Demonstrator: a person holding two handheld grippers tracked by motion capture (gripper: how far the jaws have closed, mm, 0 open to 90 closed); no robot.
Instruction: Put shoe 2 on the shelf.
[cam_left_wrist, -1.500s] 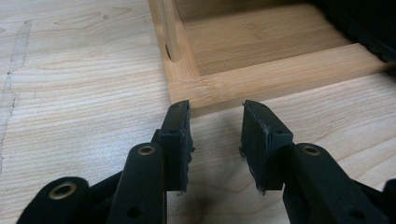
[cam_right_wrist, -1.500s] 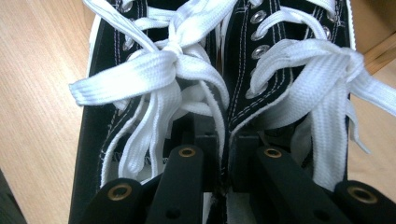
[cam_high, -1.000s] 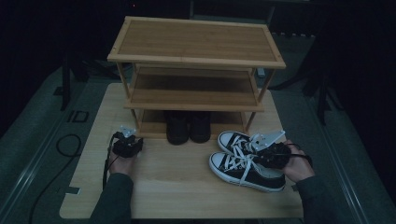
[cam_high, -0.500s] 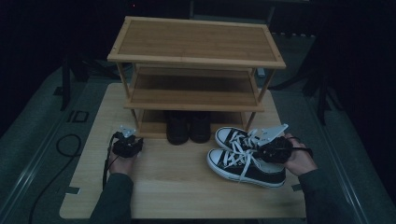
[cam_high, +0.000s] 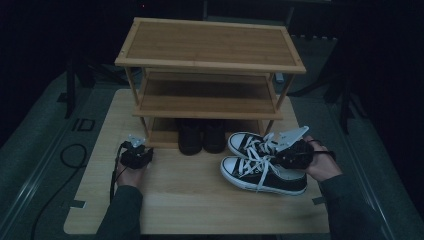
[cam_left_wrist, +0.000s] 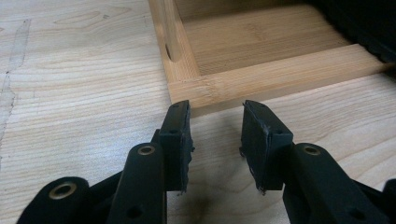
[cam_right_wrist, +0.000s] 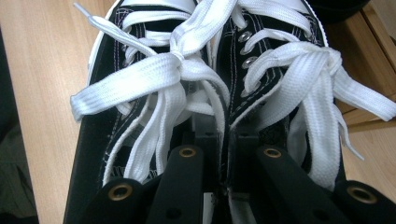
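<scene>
A pair of black sneakers with white laces (cam_high: 260, 175) lies on the wooden table (cam_high: 190, 200), right of centre, toes pointing left. My right gripper (cam_high: 287, 152) is shut on the two shoes' inner collars, pinching them together. In the right gripper view the jaws meet on the sneakers' inner walls (cam_right_wrist: 224, 135), with the laces (cam_right_wrist: 154, 70) spread ahead. My left gripper (cam_high: 136, 150) rests at the left by the shoe rack's (cam_high: 210, 45) front left leg. It stands open with nothing in it (cam_left_wrist: 215, 126), pointing at the rack's bottom frame (cam_left_wrist: 261, 79).
The three-tier bamboo rack fills the table's back half. A pair of dark boots (cam_high: 202, 136) stands on its bottom shelf, just left of the sneakers. A black cable (cam_high: 70, 155) trails off the table's left side. Bare tabletop lies in front.
My right gripper has drawn the sneakers slightly left and toward the rack. The left gripper has stayed in place, still open.
</scene>
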